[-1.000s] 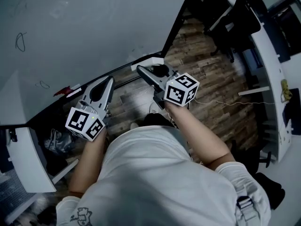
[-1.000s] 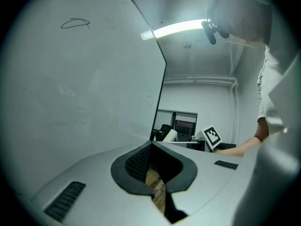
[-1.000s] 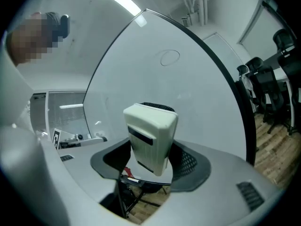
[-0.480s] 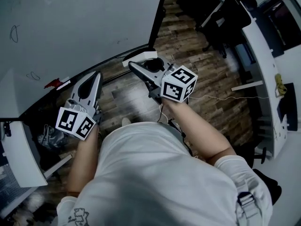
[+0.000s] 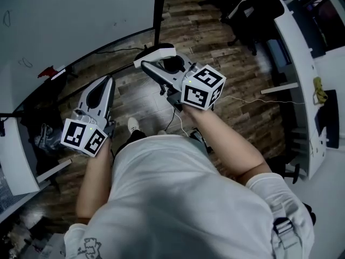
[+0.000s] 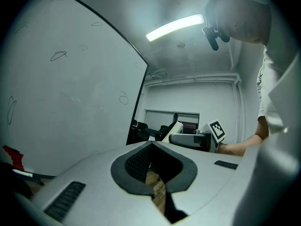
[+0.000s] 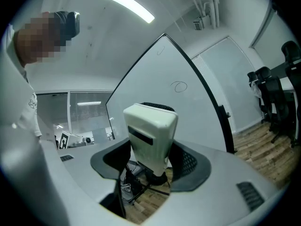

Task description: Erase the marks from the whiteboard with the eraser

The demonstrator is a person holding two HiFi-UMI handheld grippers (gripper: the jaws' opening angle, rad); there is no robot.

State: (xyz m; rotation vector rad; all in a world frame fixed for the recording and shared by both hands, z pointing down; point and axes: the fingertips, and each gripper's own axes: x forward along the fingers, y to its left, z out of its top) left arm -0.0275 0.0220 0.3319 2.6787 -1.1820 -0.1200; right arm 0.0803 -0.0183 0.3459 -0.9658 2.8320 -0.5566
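Right tongs are clamped on the white eraser, hanging over the wood floor, clear of the whiteboard (scribbles on it). Left tongs are closed with nothing in them.

Head view looks steeply down; both gripper views share the whiteboard

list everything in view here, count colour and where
whiteboard: one, white, upper left
marks: several, thin dark loops, scattered on the whiteboard
eraser: one, cream, between the right claw's jaws
red item: one, red, at the whiteboard's lower edge
chairs: at least two, black, upper right
desk: one, white, right side
floor: brown wood planks, underfoot
shirt: one, white, bottom centre
left claw: one, grey, shut and empty
right claw: one, grey, shut on the eraser
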